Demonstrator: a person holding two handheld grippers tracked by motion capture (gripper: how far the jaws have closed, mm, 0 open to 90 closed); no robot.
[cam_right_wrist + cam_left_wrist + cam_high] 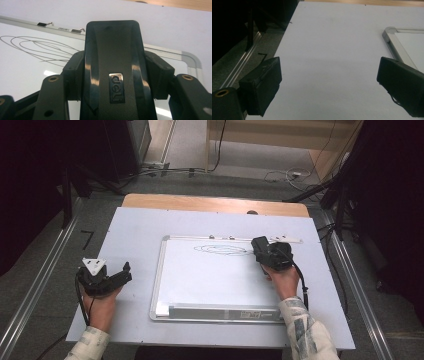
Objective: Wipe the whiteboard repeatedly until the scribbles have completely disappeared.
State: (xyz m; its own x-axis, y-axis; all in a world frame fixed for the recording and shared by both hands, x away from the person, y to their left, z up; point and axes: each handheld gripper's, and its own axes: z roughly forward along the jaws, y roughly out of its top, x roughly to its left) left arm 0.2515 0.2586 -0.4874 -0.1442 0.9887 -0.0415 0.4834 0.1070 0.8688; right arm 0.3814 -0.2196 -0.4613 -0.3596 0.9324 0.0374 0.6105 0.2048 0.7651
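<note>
A whiteboard (210, 280) with a metal frame lies flat on the pale table sheet (135, 230). Near its top edge is a blue scribble (222, 250) of looping ovals. My right gripper (266, 254) sits over the board's top right, shut on a black eraser (259, 244) just right of the scribble. In the right gripper view the eraser (113, 57), marked "deli", stands between the fingers (75, 72), and the scribble (37, 47) is to its left. My left gripper (127, 272) rests left of the board, open and holding nothing (329, 67).
A grey tray strip (220, 312) runs along the board's near edge, and small clips (222, 238) sit on the top frame. The board's corner (392, 42) lies to the right of the left gripper. Metal rails (45, 275) and cables flank the table on the floor.
</note>
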